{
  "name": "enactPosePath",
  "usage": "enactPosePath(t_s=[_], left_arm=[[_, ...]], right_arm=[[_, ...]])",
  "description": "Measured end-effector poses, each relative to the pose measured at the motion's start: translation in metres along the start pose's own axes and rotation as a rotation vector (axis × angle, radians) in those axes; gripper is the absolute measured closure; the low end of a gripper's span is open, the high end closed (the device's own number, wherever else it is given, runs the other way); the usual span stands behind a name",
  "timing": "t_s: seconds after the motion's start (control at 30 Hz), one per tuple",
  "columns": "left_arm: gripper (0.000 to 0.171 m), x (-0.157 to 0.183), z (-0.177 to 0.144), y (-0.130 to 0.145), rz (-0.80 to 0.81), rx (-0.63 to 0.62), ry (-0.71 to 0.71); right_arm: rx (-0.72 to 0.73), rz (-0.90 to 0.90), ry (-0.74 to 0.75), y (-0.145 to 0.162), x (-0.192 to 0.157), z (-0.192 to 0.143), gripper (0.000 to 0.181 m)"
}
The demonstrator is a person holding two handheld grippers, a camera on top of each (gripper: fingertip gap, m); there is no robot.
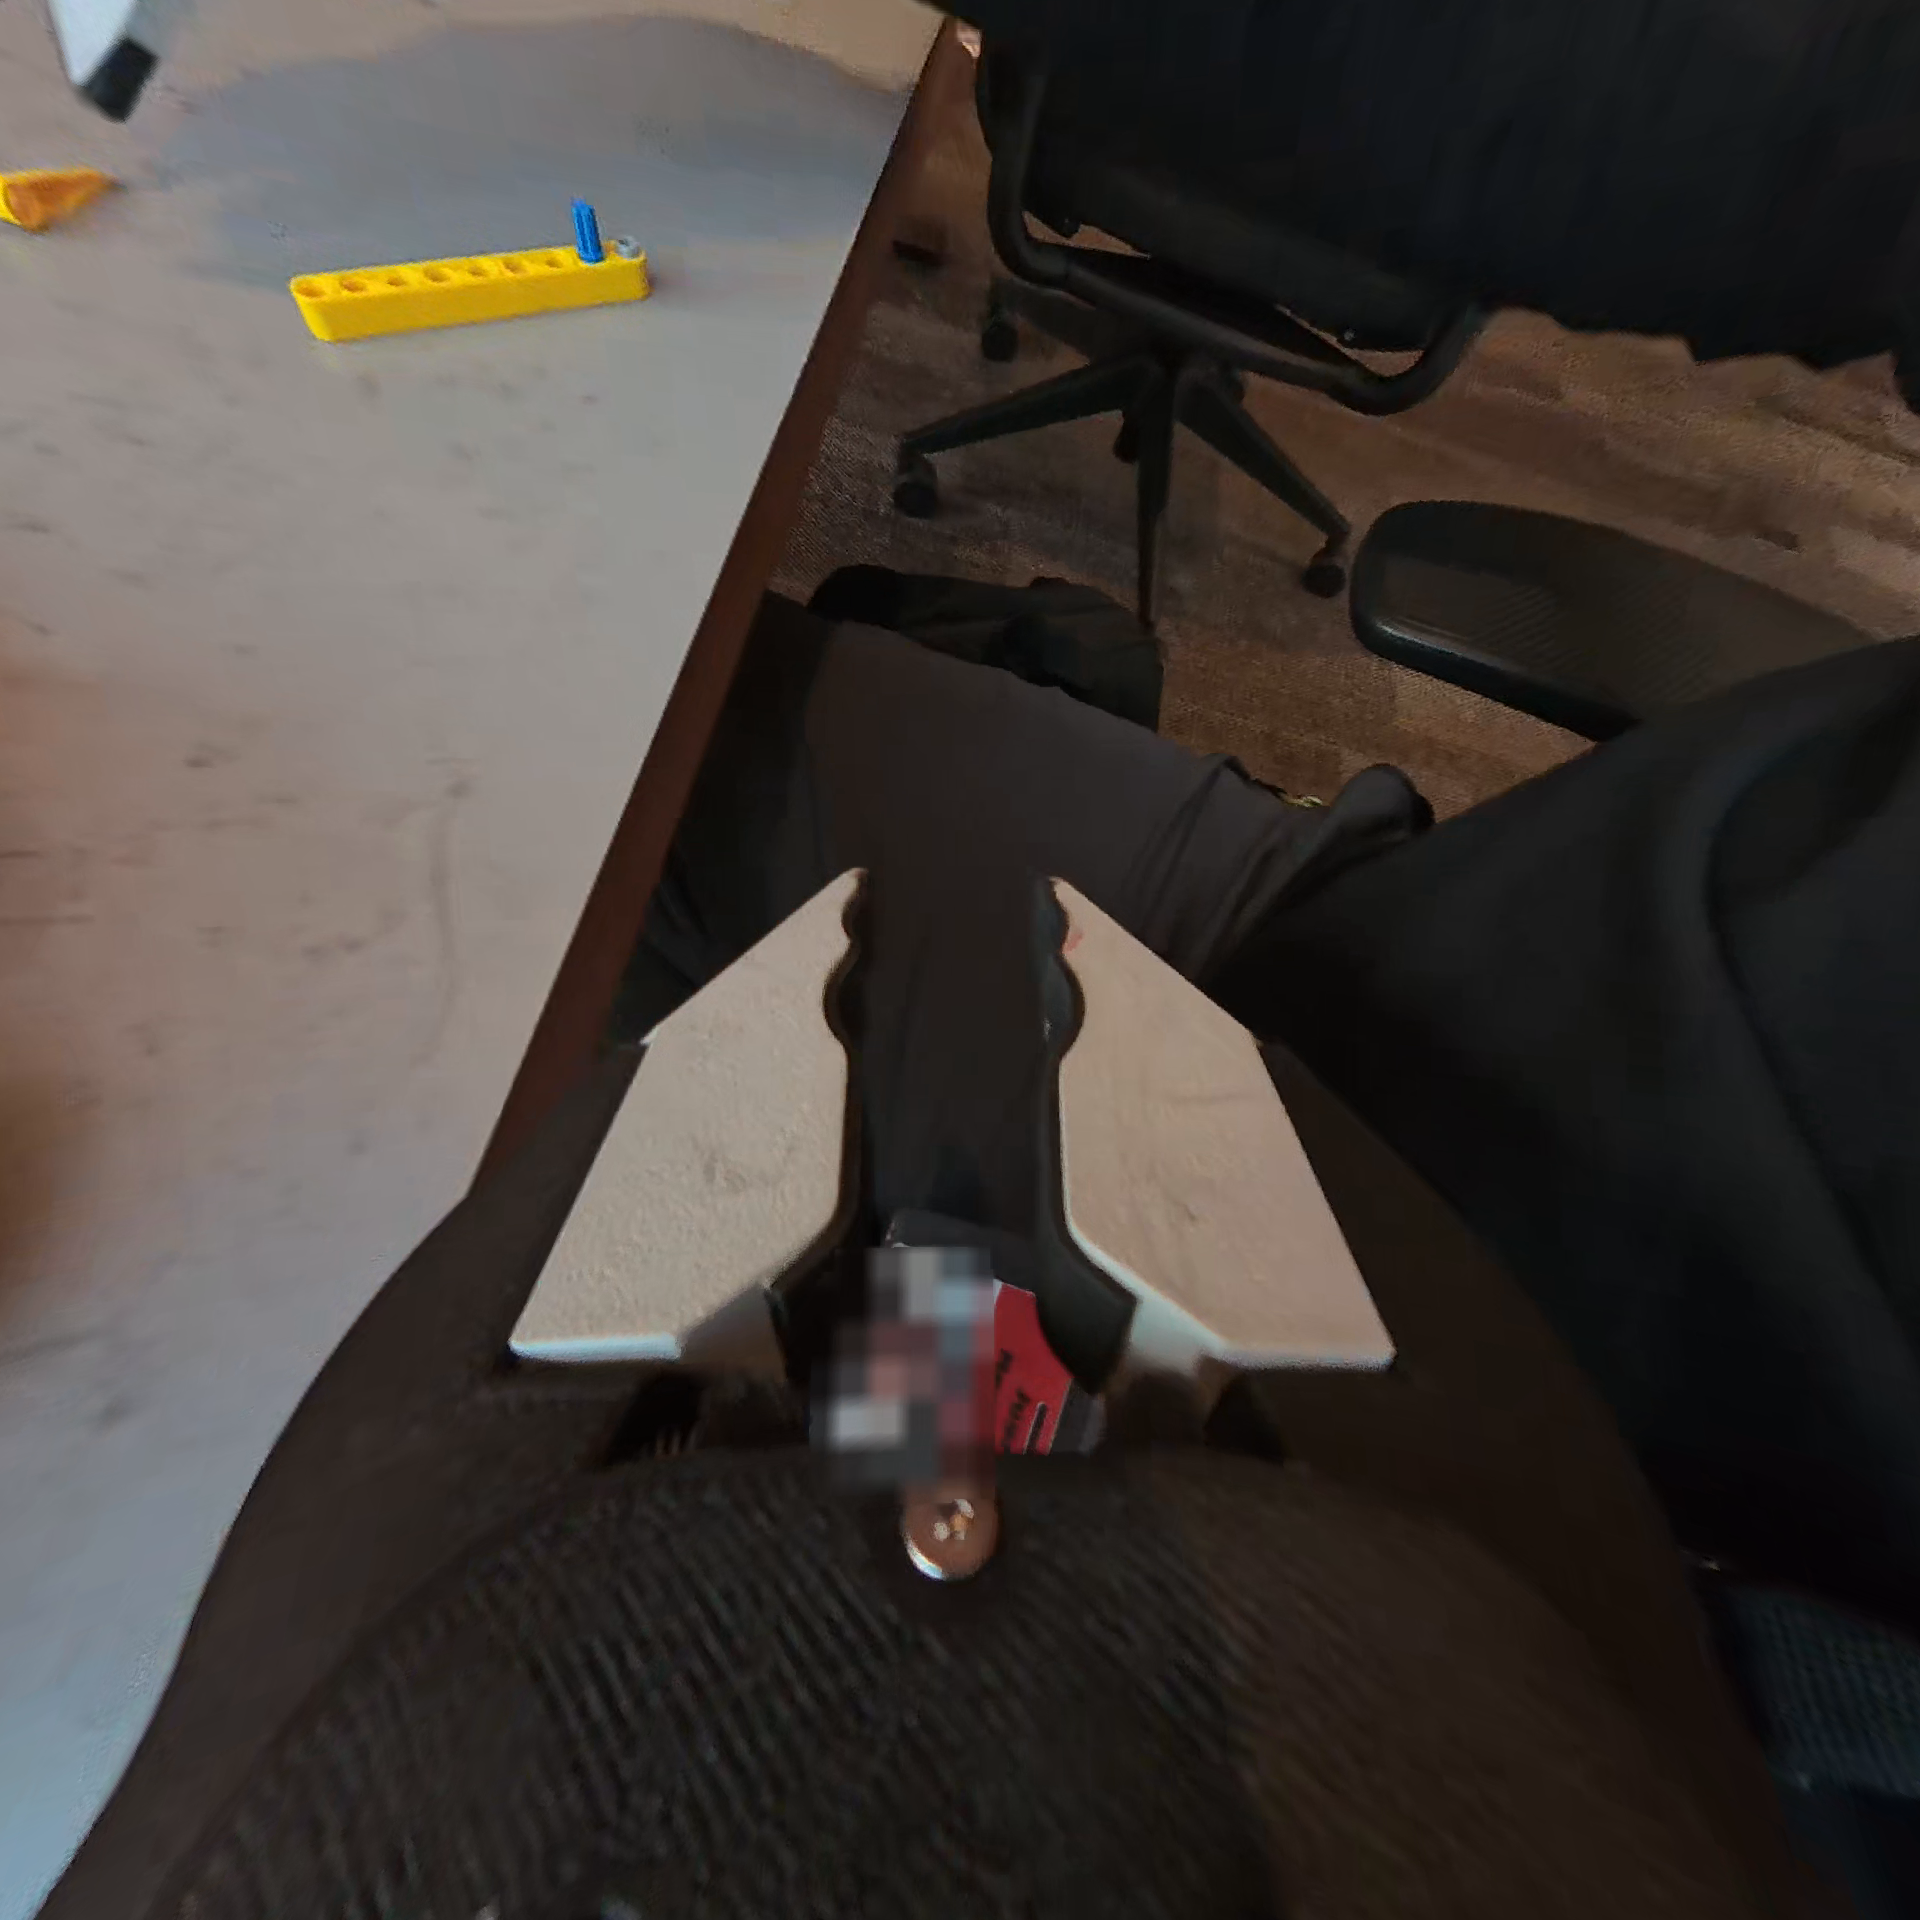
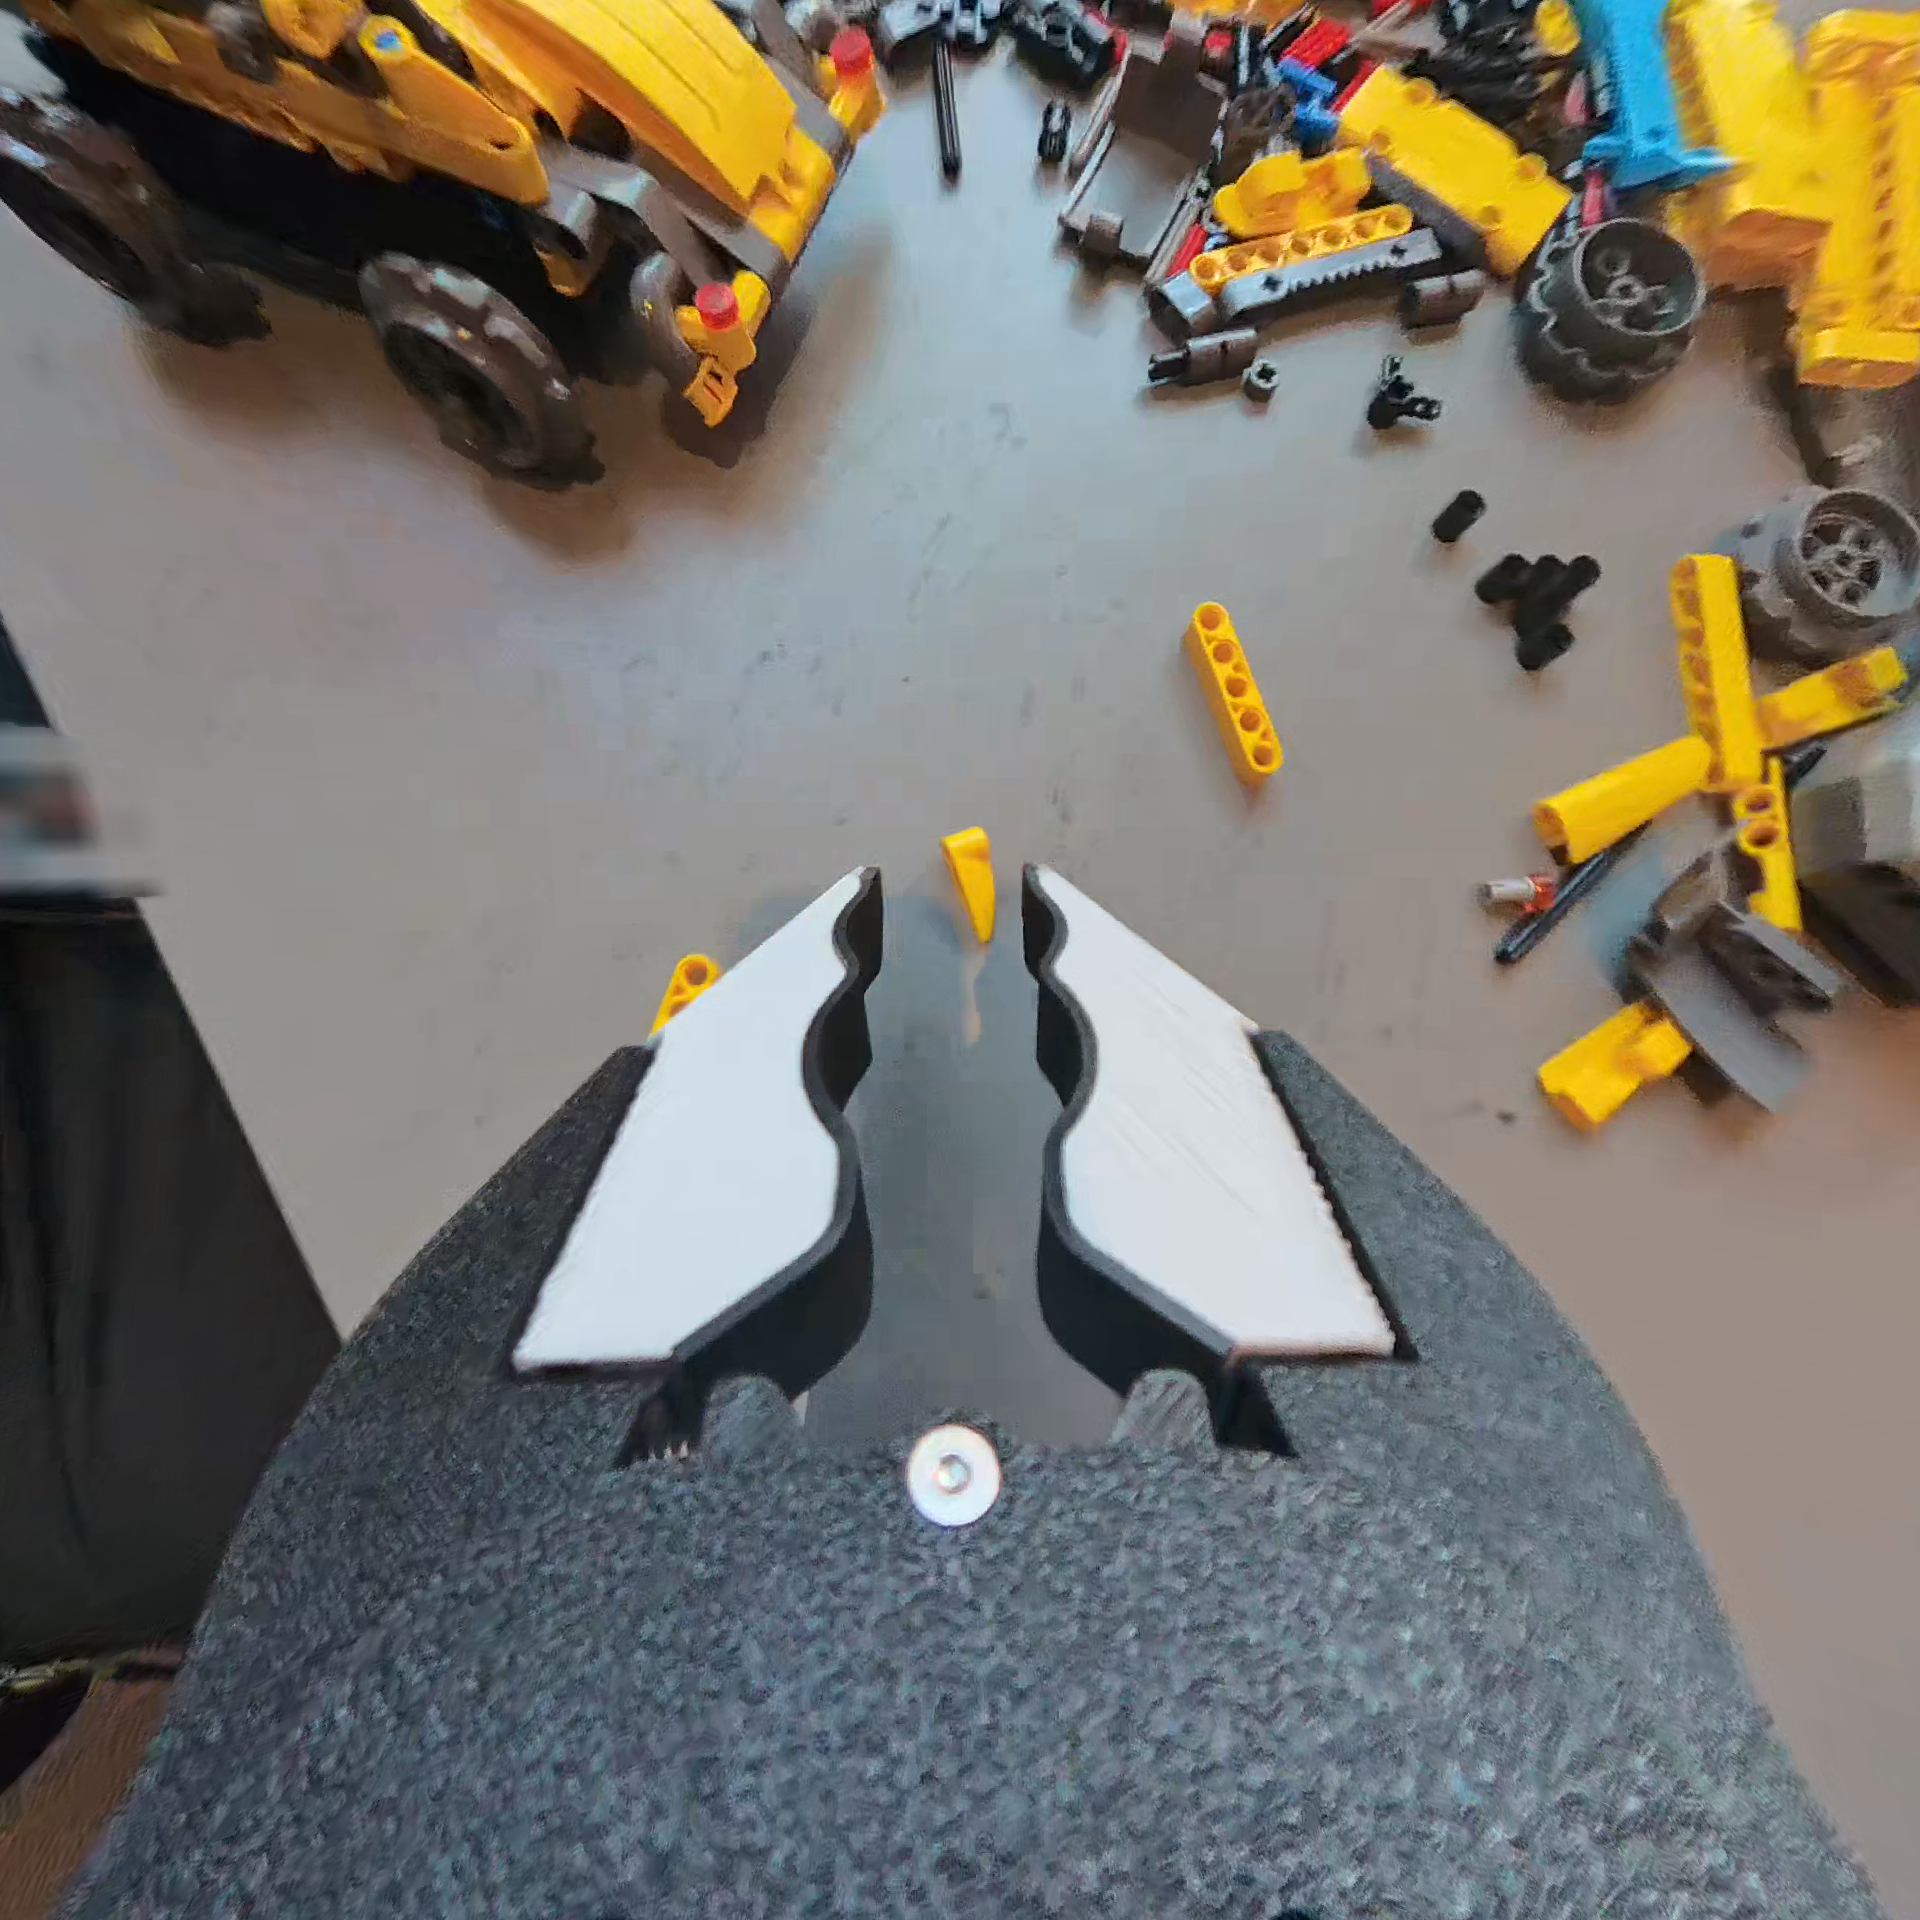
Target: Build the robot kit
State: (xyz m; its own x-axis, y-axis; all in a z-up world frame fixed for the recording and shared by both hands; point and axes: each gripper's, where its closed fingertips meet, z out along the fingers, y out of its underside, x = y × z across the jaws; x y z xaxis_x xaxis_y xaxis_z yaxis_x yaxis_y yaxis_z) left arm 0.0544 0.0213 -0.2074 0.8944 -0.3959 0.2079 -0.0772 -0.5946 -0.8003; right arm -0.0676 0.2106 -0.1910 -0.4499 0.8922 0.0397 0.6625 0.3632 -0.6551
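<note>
White-faced, black-edged fingers of the right gripper [image 2: 952,878] stood spread over the grey table [image 2: 520,675], a small yellow plastic wedge [image 2: 970,878] lying between their tips. The left gripper [image 1: 956,883] gaped empty above a person's dark-trousered leg [image 1: 987,790].

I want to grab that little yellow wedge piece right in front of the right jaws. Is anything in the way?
Nothing visible is. The small yellow wedge lies on bare table just past the open right gripper, in line with the gap between its jaws. A short yellow beam pokes out beside the left jaw, off to the side.
</note>
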Motion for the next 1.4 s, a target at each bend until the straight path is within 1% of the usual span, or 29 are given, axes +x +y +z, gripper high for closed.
enactPosePath(t_s=[0.13,0.17,0.23,0.27,0.3,0.43,0.63,0.87,0.97,1.0,1.07,1.1,1.2,1.3,1.4], left_arm=[[0.147,0.001,-0.006,0.003,-0.013,0.015,-0.007],[0.147,0.0,-0.007,0.004,-0.02,0.023,-0.011],[0.147,0.0,-0.011,0.006,-0.034,0.046,-0.019],[0.148,0.0,-0.013,0.006,-0.038,0.066,-0.025],[0.148,-0.001,-0.014,0.006,-0.042,0.085,-0.032],[0.15,-0.007,-0.016,0.013,-0.06,0.113,-0.049],[0.15,-0.008,-0.024,0.011,-0.066,0.141,-0.032],[0.15,-0.009,-0.027,0.011,-0.057,0.143,-0.032],[0.151,-0.011,-0.027,0.011,-0.039,0.14,-0.052],[0.151,-0.011,-0.028,0.01,-0.037,0.138,-0.055],[0.15,-0.011,-0.032,0.004,-0.054,0.155,-0.062],[0.15,-0.011,-0.035,-0.002,-0.066,0.178,-0.061],[0.15,-0.015,-0.045,-0.021,-0.092,0.242,-0.068],[0.15,-0.023,-0.047,-0.038,-0.123,0.278,-0.076],[0.151,-0.025,-0.049,-0.063,-0.197,0.356,-0.034]], right_arm=[[-0.092,-0.019,-0.046,0.005,0.002,0.016,0.155],[-0.085,-0.011,-0.072,0.004,-0.001,0.018,0.161],[-0.078,0.026,-0.096,0.003,-0.002,0.019,0.165],[-0.077,0.039,-0.107,0.004,-0.004,0.018,0.171],[-0.077,0.043,-0.101,0.003,-0.005,0.019,0.172],[-0.064,0.024,-0.01,0.003,-0.004,0.017,0.172],[-0.022,-0.028,0.124,0.001,-0.01,0.003,0.172],[0.041,-0.073,0.196,-0.009,-0.025,-0.015,0.172],[0.096,-0.127,0.236,-0.017,-0.037,-0.028,0.172],[0.112,-0.165,0.274,-0.02,-0.041,-0.034,0.172],[0.135,-0.239,0.365,-0.024,-0.048,-0.047,0.172],[0.157,-0.258,0.383,-0.026,-0.055,-0.051,0.172],[0.21,-0.295,0.388,-0.03,-0.078,-0.059,0.172],[0.24,-0.335,0.403,-0.03,-0.094,-0.066,0.172],[0.263,-0.368,0.408,-0.031,-0.108,-0.075,0.172]])
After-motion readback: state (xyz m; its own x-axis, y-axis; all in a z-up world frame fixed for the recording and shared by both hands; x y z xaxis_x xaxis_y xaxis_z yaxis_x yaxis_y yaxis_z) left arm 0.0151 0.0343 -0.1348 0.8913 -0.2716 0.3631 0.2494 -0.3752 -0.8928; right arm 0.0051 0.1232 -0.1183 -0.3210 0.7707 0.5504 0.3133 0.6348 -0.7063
